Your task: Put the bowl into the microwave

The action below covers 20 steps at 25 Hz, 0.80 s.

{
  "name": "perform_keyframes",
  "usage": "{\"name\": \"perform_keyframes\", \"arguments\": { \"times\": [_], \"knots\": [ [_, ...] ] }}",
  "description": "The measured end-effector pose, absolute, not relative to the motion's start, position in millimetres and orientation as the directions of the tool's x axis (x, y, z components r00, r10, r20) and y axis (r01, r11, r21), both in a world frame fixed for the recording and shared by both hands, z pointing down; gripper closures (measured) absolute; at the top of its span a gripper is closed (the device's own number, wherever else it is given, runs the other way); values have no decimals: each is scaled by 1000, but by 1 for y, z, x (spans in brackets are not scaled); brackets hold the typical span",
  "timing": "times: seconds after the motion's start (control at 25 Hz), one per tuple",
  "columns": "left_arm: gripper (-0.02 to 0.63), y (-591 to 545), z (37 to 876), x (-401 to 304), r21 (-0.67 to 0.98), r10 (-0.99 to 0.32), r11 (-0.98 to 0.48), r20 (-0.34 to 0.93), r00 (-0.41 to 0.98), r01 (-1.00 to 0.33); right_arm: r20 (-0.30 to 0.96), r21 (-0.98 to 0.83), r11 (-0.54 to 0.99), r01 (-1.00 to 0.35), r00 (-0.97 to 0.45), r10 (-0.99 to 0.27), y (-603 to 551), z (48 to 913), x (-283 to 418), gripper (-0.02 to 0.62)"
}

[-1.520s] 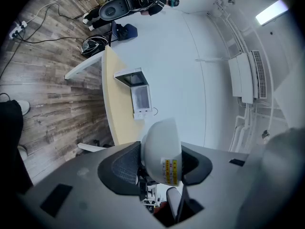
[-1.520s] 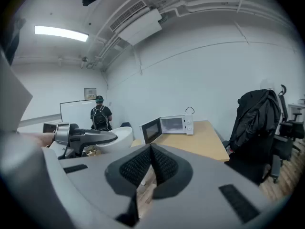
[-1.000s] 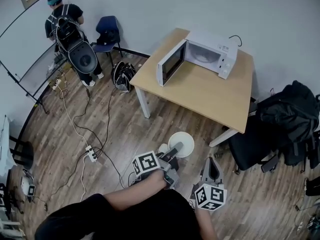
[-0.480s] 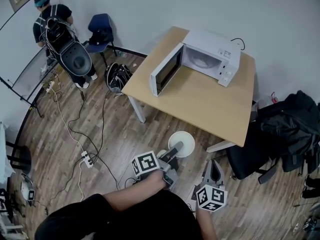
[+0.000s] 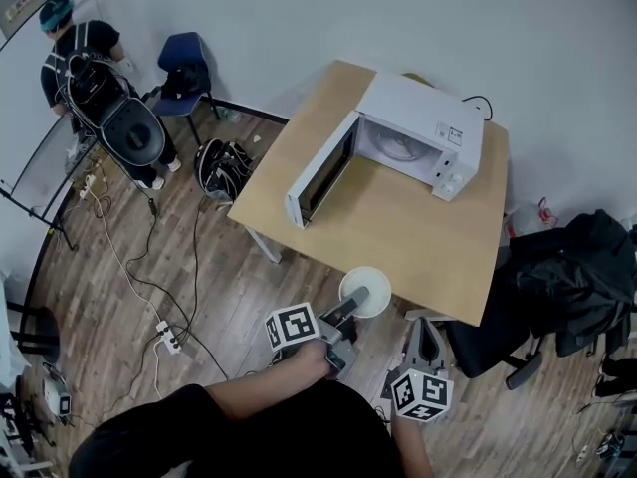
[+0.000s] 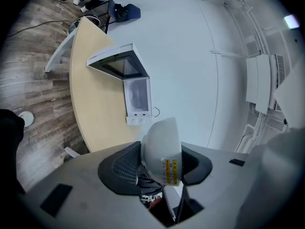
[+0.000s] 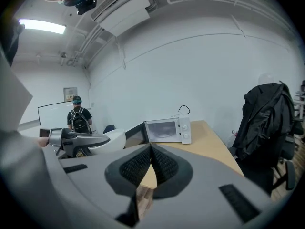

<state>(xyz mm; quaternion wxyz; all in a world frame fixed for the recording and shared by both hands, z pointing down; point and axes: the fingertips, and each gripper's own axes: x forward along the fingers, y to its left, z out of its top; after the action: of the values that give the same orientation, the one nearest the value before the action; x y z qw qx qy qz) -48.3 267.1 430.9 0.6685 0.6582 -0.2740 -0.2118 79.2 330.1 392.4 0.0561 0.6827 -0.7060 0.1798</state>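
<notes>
Left tool (image 5: 356, 299) grips the bowl (image 5: 374, 281), now at the table's (image 5: 398, 222) edge; right tool (image 5: 423, 327) clenched, empty.

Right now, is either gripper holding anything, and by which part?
The left gripper holds the white bowl by its rim, the wall pinched between its jaws. The right gripper has its jaws together on nothing.

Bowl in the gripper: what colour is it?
The bowl is white; the left gripper view shows it best.
</notes>
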Motion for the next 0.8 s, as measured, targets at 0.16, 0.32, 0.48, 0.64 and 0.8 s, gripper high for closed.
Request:
{"name": "perform_keyframes", "arguments": {
  "times": [0.16, 0.32, 0.48, 0.64, 0.8],
  "knots": [
    [419, 224, 429, -49, 996, -625, 37, 89, 775, -84, 327, -190, -16, -982, -48, -944, 291, 392, 79, 535],
    [419, 186, 429, -53, 996, -614, 36, 82, 785, -76, 332, -181, -21, -983, -41, -943, 255, 391, 75, 535],
    [419, 156, 430, -52, 997, -591, 42, 77, 803, -65, 346, -200, -59, -978, -14, -938, 232, 395, 77, 535],
    [419, 132, 432, -50, 998, -566, 30, 67, 822, -61, 344, -186, -93, -978, 24, -939, 216, 395, 79, 535],
    [419, 112, 440, -49, 997, -565, 33, 75, 822, -68, 352, -226, -106, -968, 21, -936, 202, 405, 75, 535]
  ]
}}
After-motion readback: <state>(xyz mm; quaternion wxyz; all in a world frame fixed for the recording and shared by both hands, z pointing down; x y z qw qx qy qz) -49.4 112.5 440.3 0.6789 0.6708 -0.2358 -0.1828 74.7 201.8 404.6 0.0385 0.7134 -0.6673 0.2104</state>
